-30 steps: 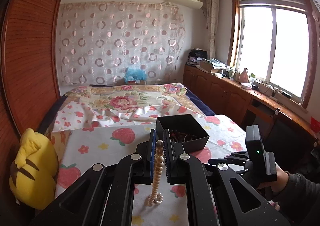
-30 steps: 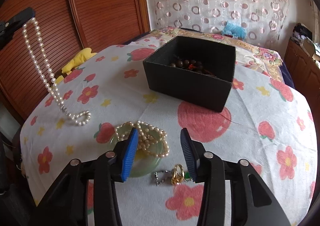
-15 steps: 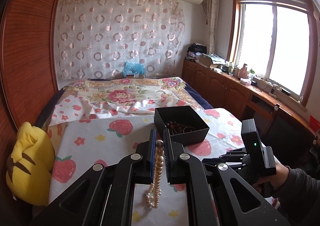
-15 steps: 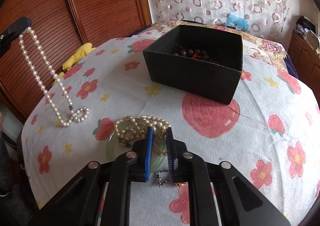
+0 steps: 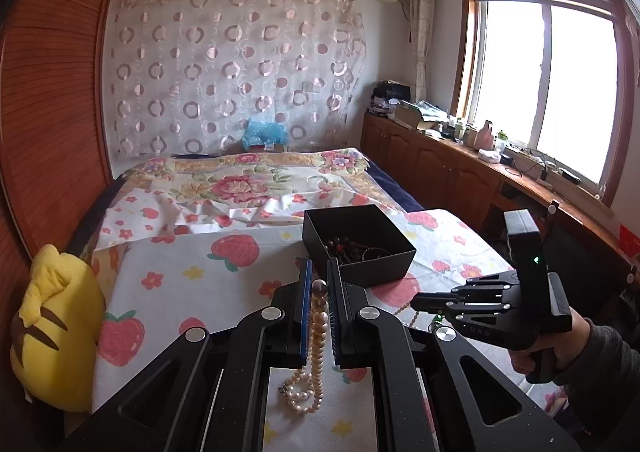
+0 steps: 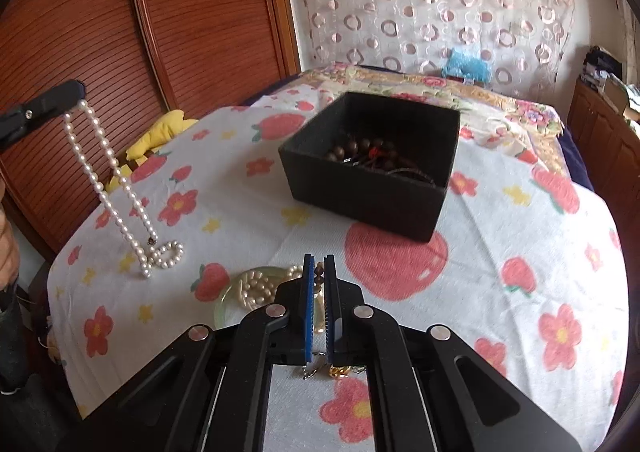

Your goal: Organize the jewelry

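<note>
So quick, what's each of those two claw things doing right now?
Left gripper: shut on the white pearl necklace, whose lower end rests on the cloth.
Right gripper: jaws have just closed on the cream bead strand over the green dish.

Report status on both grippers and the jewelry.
Left gripper shut on white pearl necklace, tail on cloth. Right gripper shut on cream bead strand at green dish. Black box ahead, path open.
</note>
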Demonstrator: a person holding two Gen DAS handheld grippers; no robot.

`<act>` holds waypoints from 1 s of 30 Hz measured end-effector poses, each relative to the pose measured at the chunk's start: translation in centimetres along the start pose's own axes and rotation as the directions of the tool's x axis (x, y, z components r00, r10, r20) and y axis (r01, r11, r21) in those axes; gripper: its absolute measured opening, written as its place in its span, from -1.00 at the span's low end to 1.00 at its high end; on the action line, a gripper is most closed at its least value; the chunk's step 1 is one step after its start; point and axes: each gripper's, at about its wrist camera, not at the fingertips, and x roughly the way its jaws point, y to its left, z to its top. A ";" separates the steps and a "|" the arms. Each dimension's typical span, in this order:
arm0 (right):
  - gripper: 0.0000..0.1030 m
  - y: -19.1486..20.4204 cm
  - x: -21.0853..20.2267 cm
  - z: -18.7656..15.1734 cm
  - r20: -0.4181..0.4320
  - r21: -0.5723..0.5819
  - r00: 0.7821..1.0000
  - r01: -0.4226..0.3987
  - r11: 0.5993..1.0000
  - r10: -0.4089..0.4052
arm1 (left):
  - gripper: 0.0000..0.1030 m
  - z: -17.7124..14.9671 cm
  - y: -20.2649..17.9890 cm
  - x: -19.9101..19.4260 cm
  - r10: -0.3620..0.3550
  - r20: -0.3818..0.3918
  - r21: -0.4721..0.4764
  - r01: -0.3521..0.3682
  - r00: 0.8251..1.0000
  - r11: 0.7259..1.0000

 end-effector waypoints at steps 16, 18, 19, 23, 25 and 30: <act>-0.90 -0.5 -5.4 5.4 0.136 -0.059 0.990 0.049 0.997 -0.041 | -0.87 3.1 -0.5 0.6 -0.017 0.047 0.032 0.015 0.999 0.999; -0.90 -0.7 -5.9 6.3 0.151 -0.064 0.987 0.060 0.996 -0.050 | -0.87 3.5 -0.6 0.9 -0.020 0.048 0.040 0.018 0.999 0.999; -0.90 -0.8 -6.1 6.7 0.157 -0.064 0.986 0.063 0.996 -0.052 | -0.87 3.8 -0.7 1.1 -0.020 0.047 0.046 0.018 0.999 0.999; -0.90 -1.2 -6.6 8.1 0.181 -0.064 0.982 0.072 0.995 -0.059 | -0.87 4.7 -1.0 2.0 -0.021 0.047 0.057 0.019 0.999 0.998; -0.90 -1.4 -6.8 8.8 0.190 -0.066 0.980 0.077 0.995 -0.063 | -0.87 5.2 -1.2 2.3 -0.023 0.051 0.059 0.020 0.998 0.998; -0.90 -1.5 -7.3 10.3 0.212 -0.075 0.974 0.097 0.992 -0.080 | -0.87 6.4 -1.8 3.2 -0.021 0.055 0.074 0.017 0.998 0.997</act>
